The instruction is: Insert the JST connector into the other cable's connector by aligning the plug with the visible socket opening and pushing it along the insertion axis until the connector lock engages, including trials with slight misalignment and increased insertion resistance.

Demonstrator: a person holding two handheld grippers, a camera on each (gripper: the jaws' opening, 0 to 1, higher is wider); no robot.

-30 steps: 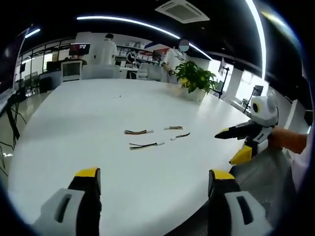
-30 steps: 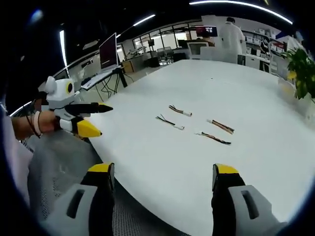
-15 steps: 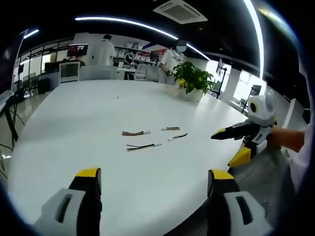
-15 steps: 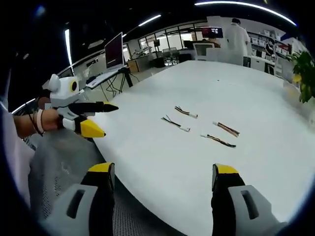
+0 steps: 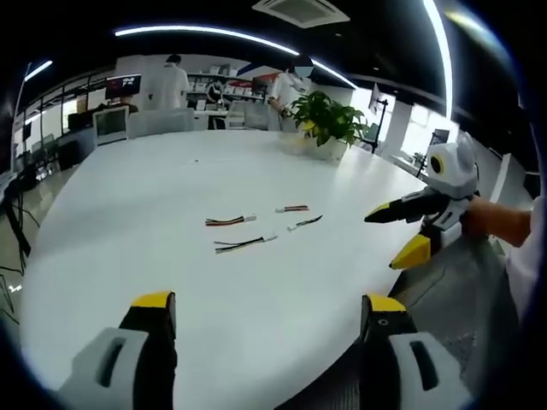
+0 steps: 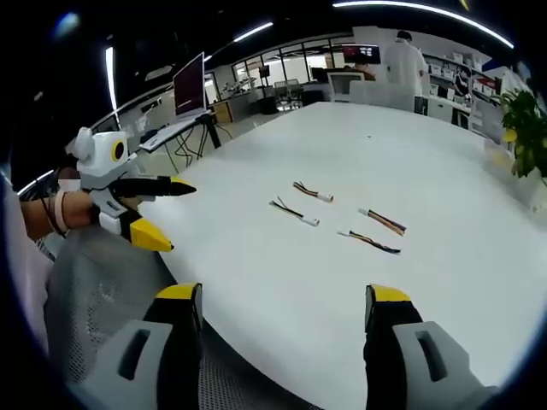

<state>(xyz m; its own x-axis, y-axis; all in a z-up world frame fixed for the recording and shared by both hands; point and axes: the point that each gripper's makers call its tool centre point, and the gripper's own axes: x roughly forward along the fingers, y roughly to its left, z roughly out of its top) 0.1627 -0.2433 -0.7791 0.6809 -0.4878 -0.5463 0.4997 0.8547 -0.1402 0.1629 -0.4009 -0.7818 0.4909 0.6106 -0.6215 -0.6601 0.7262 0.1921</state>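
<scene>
Compared with a second ago, the four cables are seen slightly higher in the left gripper view, a shift of the camera; their layout on the white table (image 5: 128, 213) is unchanged. The left gripper (image 5: 269, 342) is held with its jaws wide apart and empty above the near table edge. Ahead of it lie a striped cable (image 5: 229, 221), a dark cable (image 5: 245, 245), a short cable (image 5: 292, 208) and a thin cable (image 5: 304, 223), all near one another but apart. The right gripper (image 5: 402, 232), jaws spread, is seen at that view's right.

In the right gripper view, the left gripper (image 6: 158, 213) appears at the left, over a grey mesh chair (image 6: 94, 299). The right gripper (image 6: 282, 342) is likewise spread and empty. A monitor (image 6: 189, 85) is visible here, a potted plant (image 5: 325, 124) in the other view.
</scene>
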